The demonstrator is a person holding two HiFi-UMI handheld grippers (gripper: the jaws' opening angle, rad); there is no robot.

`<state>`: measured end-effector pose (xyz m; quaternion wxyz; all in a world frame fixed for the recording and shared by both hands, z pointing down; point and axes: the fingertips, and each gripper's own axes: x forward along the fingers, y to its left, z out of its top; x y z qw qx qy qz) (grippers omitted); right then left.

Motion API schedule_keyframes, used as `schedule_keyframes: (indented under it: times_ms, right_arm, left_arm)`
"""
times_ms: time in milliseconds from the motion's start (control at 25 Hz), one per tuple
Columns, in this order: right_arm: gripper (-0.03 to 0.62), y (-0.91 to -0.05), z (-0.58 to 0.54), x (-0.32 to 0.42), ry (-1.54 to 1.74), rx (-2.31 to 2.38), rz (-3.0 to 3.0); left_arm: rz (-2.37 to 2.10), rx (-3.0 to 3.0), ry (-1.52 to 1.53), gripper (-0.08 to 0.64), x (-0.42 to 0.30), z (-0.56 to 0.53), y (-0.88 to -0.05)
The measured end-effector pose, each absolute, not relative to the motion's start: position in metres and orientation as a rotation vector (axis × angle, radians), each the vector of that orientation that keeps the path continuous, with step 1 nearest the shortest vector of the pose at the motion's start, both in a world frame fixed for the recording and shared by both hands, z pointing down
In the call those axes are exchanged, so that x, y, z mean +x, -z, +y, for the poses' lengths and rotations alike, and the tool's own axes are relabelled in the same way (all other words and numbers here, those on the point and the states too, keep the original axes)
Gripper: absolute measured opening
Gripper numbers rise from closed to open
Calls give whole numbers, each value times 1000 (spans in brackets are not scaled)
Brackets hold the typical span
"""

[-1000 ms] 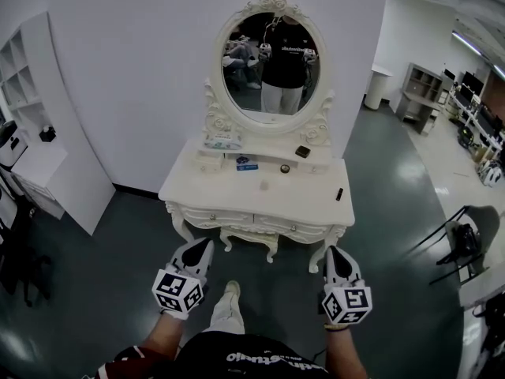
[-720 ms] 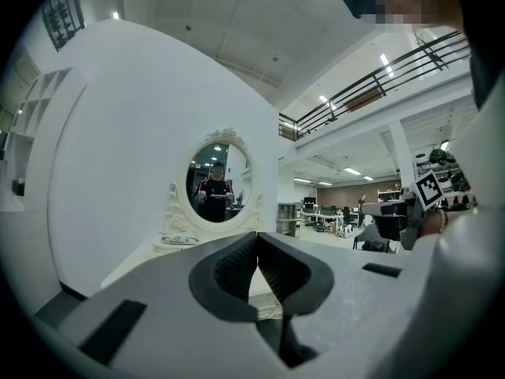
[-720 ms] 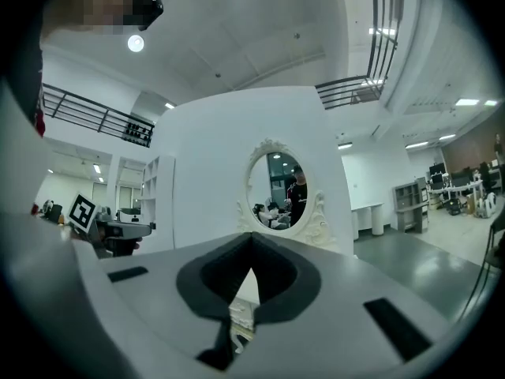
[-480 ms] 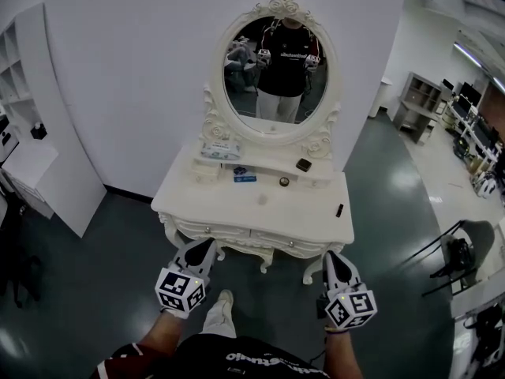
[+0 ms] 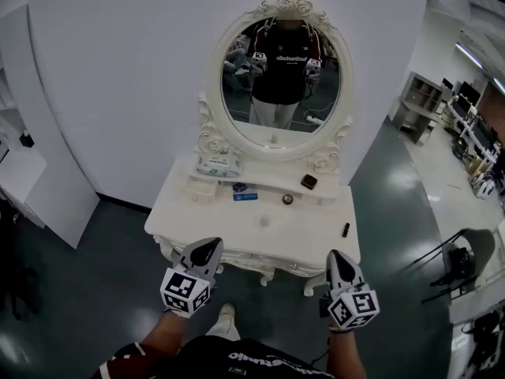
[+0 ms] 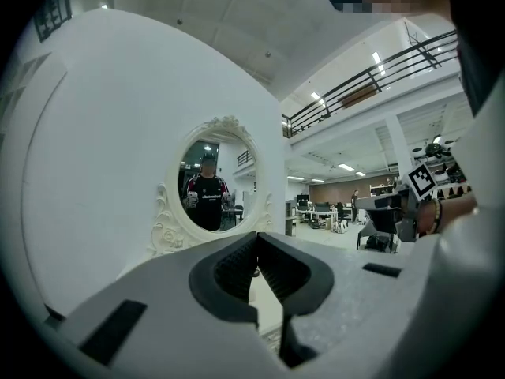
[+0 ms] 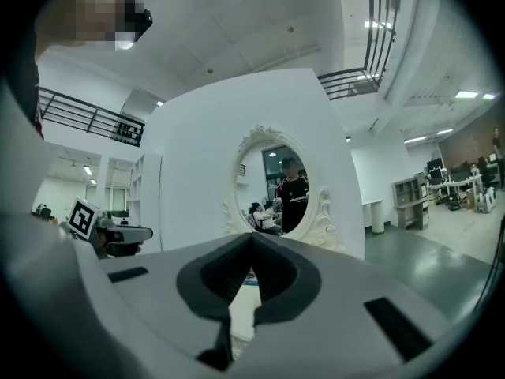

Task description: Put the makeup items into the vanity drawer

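Note:
A white vanity table [image 5: 205, 223] with an oval mirror [image 5: 280, 81] stands against the wall ahead of me. On its top lie a black compact [image 5: 308, 181], a small round jar [image 5: 287, 199], a blue card [image 5: 245, 197], a black lipstick [image 5: 345, 230] near the right edge and a small pale disc [image 5: 264, 222]. My left gripper [image 5: 212, 245] hovers at the table's front left edge, shut and empty; its tips [image 6: 256, 236] meet. My right gripper [image 5: 338, 256] is off the front right corner, also shut and empty, tips [image 7: 252, 236] together. The drawer fronts are hidden under the tabletop's edge.
A tissue pack [image 5: 218, 165] sits on the raised shelf under the mirror. A white shelf unit [image 5: 39, 172] stands to the left. A dark chair [image 5: 465, 259] is at the right, with desks and shelving [image 5: 422, 93] farther back. The floor is dark and glossy.
I have stepped closer to the vanity: it is larger and nearer in the head view. Both grippers now reach its front edge, and both stay shut.

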<state>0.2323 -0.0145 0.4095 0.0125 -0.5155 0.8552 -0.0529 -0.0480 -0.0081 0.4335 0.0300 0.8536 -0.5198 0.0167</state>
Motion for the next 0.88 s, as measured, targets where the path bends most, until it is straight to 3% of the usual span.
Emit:
schedule_keyframes:
  times_ms: [880]
  right_arm:
    - [3, -400, -134, 178, 175, -1808, 2517]
  left_arm:
    - [-1344, 2735, -26, 8, -73, -159, -443]
